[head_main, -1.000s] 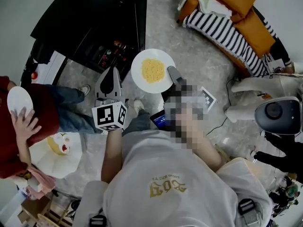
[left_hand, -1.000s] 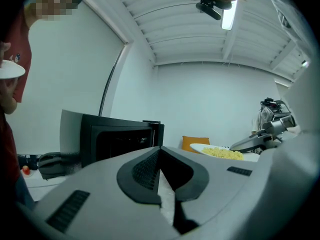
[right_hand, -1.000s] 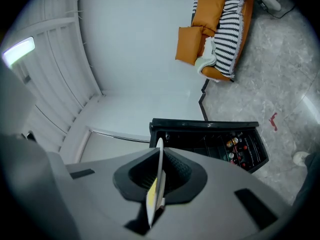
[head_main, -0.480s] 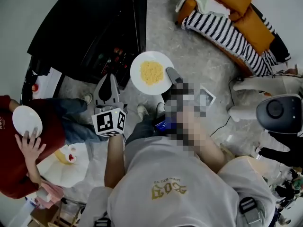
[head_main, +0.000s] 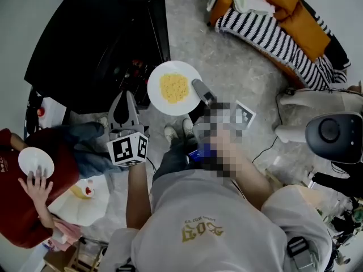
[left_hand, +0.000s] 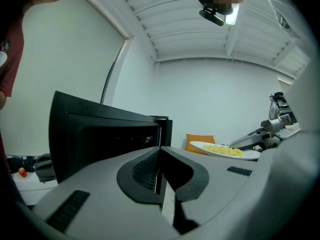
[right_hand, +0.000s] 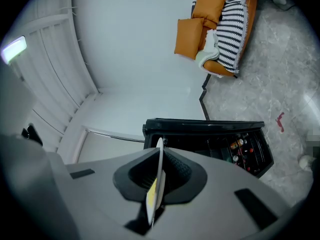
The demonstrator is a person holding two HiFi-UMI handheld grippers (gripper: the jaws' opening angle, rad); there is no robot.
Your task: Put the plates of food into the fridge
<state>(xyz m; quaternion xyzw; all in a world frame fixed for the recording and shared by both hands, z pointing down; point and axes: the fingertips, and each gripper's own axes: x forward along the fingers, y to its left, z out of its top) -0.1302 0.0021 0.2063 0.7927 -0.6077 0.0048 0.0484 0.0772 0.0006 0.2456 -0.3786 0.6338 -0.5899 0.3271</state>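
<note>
A white plate of yellow food (head_main: 173,88) hangs in front of the open black fridge (head_main: 91,38), held by its right rim in my right gripper (head_main: 197,86). In the right gripper view the plate (right_hand: 158,179) shows edge-on, with the gripper (right_hand: 160,151) shut on it, and the fridge (right_hand: 210,141) lies ahead, bottles on its door shelves. My left gripper (head_main: 126,97) is shut and empty, left of the plate, pointing at the fridge. In the left gripper view that gripper (left_hand: 160,154) faces the fridge (left_hand: 105,136), with the plate (left_hand: 222,150) to the right.
A person in red (head_main: 34,208) stands at the left holding a white plate (head_main: 35,162). A small white table (head_main: 79,205) below carries a dish of food (head_main: 85,190). An orange sofa with a striped blanket (head_main: 272,21) and a white machine (head_main: 333,132) lie to the right.
The plate and both grippers have moved left and closer to the fridge opening. The person in red with the white plate has shifted lower in the head view.
</note>
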